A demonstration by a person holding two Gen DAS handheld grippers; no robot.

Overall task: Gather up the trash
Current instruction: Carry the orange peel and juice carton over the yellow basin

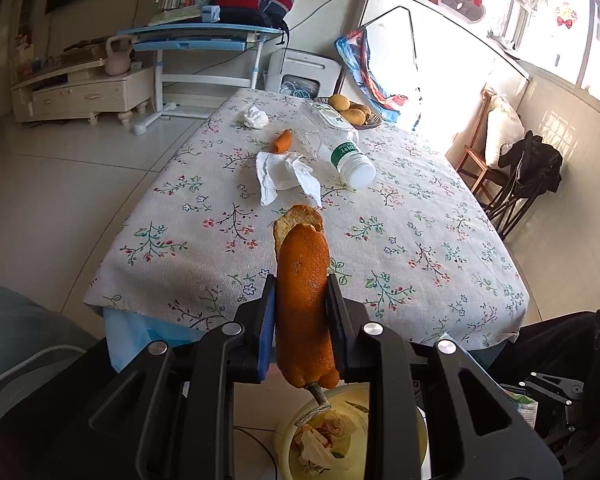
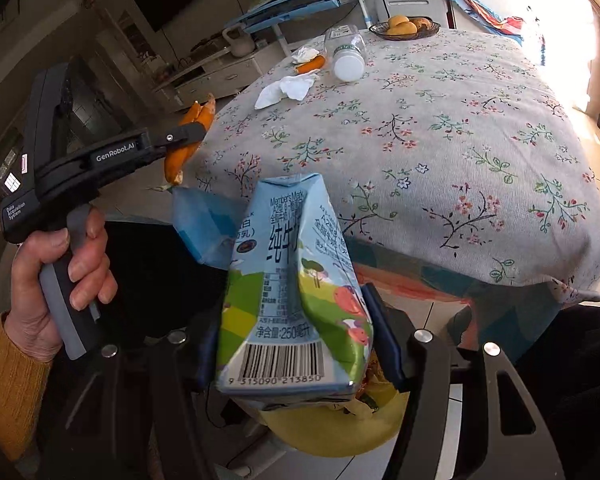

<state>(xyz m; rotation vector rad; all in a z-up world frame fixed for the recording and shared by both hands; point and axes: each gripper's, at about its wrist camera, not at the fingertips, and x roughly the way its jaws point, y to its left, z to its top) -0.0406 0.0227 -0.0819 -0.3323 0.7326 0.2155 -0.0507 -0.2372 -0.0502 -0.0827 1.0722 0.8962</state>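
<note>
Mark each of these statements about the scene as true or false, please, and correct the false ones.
1. The left gripper holds an orange peel. True.
2. The right gripper is empty. False: its jaws are closed on a crushed milk carton.
3. A plastic bottle lies on its side on the table. True.
4. The table is bare of trash. False: a white tissue, a crumpled paper ball and a small orange piece lie on the floral cloth.
5. A yellow bin with trash inside stands below the grippers. True.
6. The fruit basket stands on the floor. False: it is at the far end of the table.
</note>
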